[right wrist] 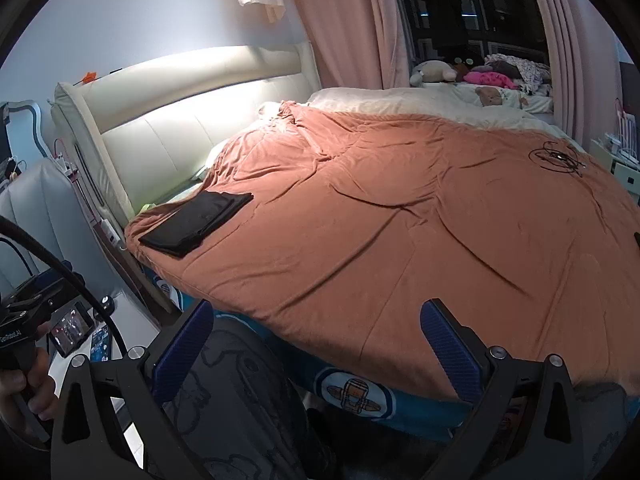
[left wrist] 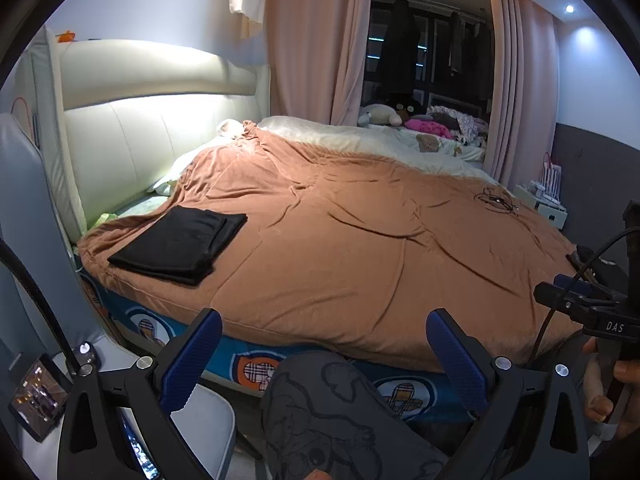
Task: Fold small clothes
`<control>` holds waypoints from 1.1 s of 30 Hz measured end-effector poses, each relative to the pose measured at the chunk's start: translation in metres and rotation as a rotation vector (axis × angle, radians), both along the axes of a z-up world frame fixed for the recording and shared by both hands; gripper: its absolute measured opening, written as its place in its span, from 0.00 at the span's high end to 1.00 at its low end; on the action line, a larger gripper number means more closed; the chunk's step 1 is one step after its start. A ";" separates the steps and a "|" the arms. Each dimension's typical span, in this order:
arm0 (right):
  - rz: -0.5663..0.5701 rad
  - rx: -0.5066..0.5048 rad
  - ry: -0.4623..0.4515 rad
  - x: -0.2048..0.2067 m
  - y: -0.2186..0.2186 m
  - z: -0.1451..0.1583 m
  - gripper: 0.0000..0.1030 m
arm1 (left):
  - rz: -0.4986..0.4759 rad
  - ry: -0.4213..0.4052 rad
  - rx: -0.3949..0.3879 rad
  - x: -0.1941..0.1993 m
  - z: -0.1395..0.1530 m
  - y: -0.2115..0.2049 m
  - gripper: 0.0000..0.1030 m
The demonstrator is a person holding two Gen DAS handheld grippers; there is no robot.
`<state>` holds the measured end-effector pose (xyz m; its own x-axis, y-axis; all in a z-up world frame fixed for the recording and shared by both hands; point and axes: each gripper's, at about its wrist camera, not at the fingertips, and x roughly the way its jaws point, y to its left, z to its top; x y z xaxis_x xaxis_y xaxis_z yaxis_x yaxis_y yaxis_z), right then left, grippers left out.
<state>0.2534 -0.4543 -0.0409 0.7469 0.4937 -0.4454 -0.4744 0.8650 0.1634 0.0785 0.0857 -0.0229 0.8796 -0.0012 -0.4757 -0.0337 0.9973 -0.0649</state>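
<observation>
Dim, bluish; glare on headboard (left wrist: 160, 92) from strip light, spotlights (left wrist: 569, 9) at right; strong fisheye bending, black corners.

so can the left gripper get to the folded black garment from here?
Probably yes: the left gripper is open, and bare blanket lies between it and the black garment, though it needs a forward-left reach.

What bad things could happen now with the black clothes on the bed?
The folded black garment lies close to the edge of the orange blanket, so a nudge might slide it off. The left gripper and right gripper are both open and back from the bed, so reaching in carelessly might mess up the fold. A tangled black cable lies on the blanket and could snag on another piece of clothing laid there.
</observation>
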 end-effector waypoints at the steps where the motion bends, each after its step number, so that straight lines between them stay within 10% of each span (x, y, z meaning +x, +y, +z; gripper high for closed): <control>1: 0.000 0.000 0.000 -0.002 0.001 -0.002 0.00 | 0.004 0.003 -0.001 -0.002 -0.002 0.000 0.00; 33: -0.004 0.008 -0.007 -0.023 -0.007 -0.012 0.00 | 0.006 -0.024 -0.003 -0.023 -0.008 -0.005 0.00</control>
<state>0.2305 -0.4611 -0.0531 0.7523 0.4941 -0.4358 -0.4717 0.8658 0.1672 0.0557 0.0809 -0.0310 0.8909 0.0026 -0.4541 -0.0379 0.9969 -0.0686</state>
